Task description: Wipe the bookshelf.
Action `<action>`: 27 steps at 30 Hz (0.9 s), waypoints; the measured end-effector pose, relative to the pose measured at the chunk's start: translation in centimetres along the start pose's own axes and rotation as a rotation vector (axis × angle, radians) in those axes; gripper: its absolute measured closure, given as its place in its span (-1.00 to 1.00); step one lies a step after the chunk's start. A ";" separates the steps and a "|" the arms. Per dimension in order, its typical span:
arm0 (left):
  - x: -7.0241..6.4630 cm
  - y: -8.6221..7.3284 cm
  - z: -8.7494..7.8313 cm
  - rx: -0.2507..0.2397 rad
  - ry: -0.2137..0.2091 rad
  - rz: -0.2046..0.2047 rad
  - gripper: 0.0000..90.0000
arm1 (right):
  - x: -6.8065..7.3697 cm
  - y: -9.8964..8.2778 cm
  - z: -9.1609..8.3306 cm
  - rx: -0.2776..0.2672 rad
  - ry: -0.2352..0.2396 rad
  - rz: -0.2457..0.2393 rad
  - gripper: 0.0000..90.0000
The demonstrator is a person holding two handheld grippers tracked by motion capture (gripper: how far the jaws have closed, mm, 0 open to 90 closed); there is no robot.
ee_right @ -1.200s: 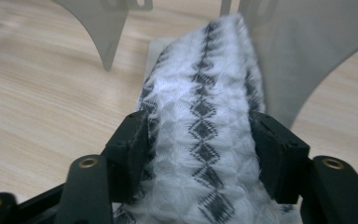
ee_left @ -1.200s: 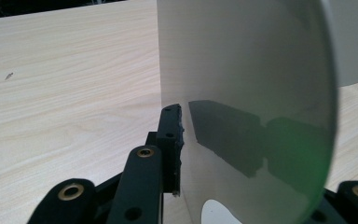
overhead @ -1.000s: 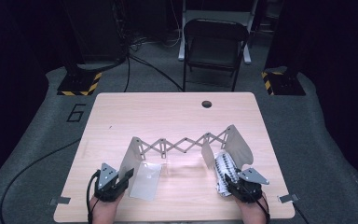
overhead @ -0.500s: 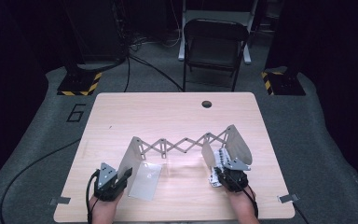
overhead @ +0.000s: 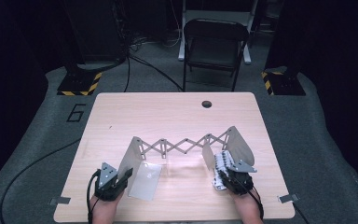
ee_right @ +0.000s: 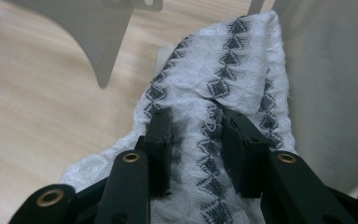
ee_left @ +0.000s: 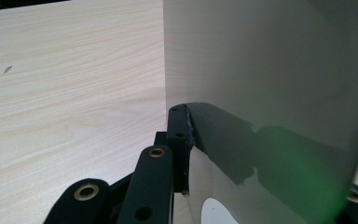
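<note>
Both forearms enter from the near edge. The left hand-held gripper (overhead: 127, 174) sits low at the near left, pointing forward and rightward, its jaws nearly together. The right hand-held gripper (overhead: 225, 171) points forward at the near right; its jaws have just been closing.

Brightly lit table (overhead: 177, 116) amid dark surroundings; soft close-ups, green glare at one edge.

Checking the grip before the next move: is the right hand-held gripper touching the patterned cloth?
Touching. In the right gripper view both black jaws of the right hand-held gripper press into a bunched fold of the cloth; they have just been closing on it.
</note>
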State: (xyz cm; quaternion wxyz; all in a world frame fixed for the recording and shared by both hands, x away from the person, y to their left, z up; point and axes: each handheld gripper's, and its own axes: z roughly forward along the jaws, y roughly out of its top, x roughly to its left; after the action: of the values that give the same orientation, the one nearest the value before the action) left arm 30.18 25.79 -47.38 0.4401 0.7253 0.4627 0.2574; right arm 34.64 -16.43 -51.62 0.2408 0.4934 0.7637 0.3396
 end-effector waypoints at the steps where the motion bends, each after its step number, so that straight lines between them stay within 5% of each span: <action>1: 0.0 0.0 -0.1 0.009 -0.005 0.003 0.78 | 0.1 0.3 0.3 0.000 -0.006 0.005 0.41; 5: -0.1 -0.1 0.0 -0.008 -0.002 0.014 0.74 | 0.7 0.5 0.8 -0.026 -0.032 0.003 0.41; 14: -0.2 0.0 0.1 -0.018 -0.002 0.001 0.65 | -0.1 -1.0 -1.5 0.023 0.013 -0.026 0.39; 19: -0.4 0.0 0.2 -0.013 -0.002 0.011 0.67 | 0.2 -0.1 -0.3 0.006 -0.010 -0.010 0.30; 20: -0.3 0.1 0.2 -0.016 -0.002 0.014 0.66 | 0.6 0.4 0.3 -0.002 -0.008 0.028 0.30; 27: -0.1 0.2 0.0 -0.020 -0.018 0.003 0.53 | 0.0 -0.1 -0.4 0.019 0.014 -0.008 0.29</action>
State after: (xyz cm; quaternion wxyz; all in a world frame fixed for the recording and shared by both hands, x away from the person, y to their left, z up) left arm 30.16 25.64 -47.22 0.4509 0.7239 0.4550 0.2561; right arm 34.33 -16.56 -51.41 0.2321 0.4900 0.7706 0.3348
